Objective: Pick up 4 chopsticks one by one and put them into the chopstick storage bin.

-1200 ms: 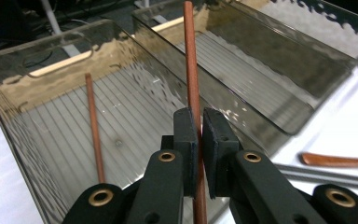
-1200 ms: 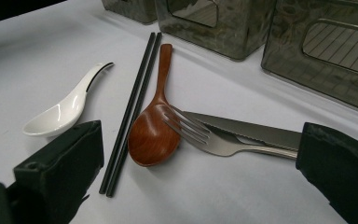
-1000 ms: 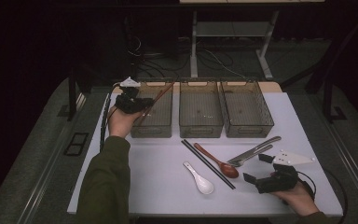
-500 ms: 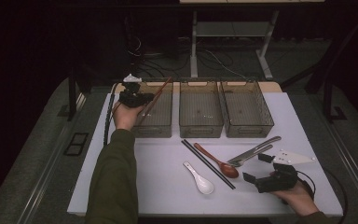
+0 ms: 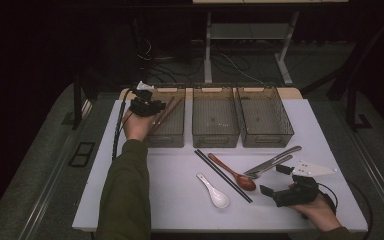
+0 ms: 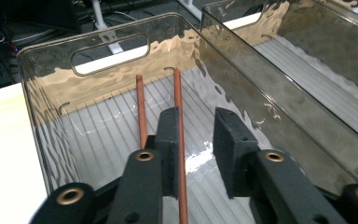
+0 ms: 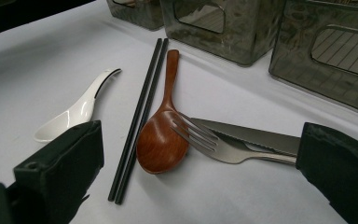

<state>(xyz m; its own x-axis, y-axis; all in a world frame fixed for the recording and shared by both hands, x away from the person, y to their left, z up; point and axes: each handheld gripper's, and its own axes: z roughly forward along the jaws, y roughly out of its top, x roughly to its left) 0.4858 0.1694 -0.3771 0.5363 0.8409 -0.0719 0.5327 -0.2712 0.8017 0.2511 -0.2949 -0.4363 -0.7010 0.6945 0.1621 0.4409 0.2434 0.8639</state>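
white matte table (image 5: 170, 200); the left gripper (image 6: 196, 140), jaws just opening, hangs above slim brown chopsticks (image 6: 179, 121) in the ribbed clear bin (image 6: 42, 121) at ten o'clock; right gripper (image 7: 200, 177) gapes.

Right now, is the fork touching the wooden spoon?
Touching. In the right gripper view, the fork has its prongs lying on the rim of the wooden spoon, with no gap showing between them.

No text, label or number can be read anywhere.
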